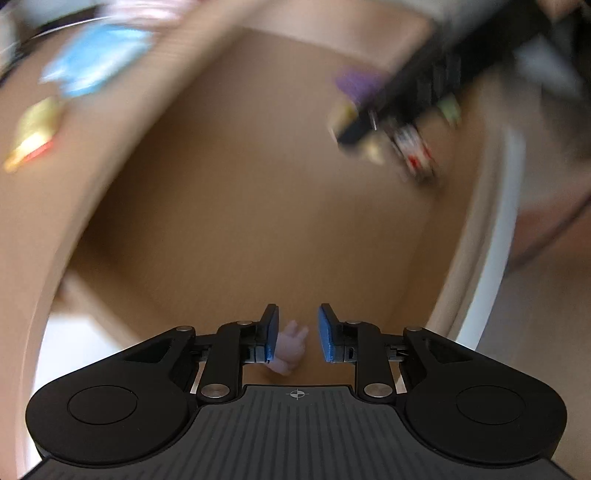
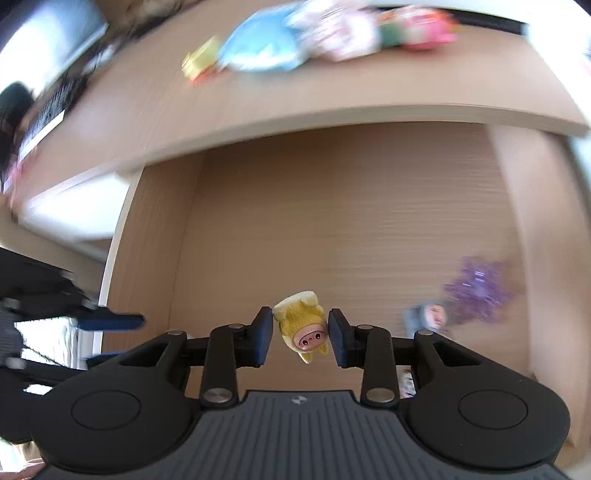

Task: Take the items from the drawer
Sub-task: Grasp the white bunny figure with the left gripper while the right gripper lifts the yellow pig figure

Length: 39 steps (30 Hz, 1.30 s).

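Observation:
The open wooden drawer [image 2: 351,221] fills both views. My right gripper [image 2: 301,338] is shut on a small yellow figure with a pink pig face [image 2: 301,328], held above the drawer floor. On the floor at the right lie a small grey figure [image 2: 428,317] and a purple glittery piece [image 2: 478,288]. My left gripper [image 1: 298,332] points straight down into the drawer [image 1: 258,203] and is open. A tiny pink doll-like piece [image 1: 290,347] lies between its blue pads, close to the left pad [image 1: 272,334]. The right gripper [image 1: 388,122] shows blurred at the upper right.
The desk top [image 2: 258,107] above the drawer carries several toys: a yellow one [image 2: 201,62], a blue one [image 2: 258,48], a pink-white one [image 2: 343,37] and a red-green one [image 2: 417,29]. A keyboard [image 2: 48,110] sits far left. The drawer's white front edge [image 1: 495,240] curves along the right.

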Each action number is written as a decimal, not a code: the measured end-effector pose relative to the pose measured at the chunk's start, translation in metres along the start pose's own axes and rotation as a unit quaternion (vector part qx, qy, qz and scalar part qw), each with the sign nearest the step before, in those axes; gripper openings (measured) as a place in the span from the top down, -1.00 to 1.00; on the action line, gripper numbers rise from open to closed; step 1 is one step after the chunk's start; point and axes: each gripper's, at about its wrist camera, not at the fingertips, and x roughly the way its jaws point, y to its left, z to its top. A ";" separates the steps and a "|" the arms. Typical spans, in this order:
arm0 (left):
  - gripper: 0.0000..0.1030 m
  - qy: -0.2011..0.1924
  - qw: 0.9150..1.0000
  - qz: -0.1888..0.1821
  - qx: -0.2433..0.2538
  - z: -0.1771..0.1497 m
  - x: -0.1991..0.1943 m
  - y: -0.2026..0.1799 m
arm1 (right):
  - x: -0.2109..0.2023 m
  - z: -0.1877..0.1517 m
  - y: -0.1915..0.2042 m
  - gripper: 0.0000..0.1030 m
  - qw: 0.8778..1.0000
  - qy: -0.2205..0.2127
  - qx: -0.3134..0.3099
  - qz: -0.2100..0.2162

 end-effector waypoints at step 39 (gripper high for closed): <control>0.40 -0.101 0.963 -0.059 -0.244 -0.034 -0.008 0.025 | -0.052 -0.053 -0.016 0.37 0.997 -0.068 0.039 -0.017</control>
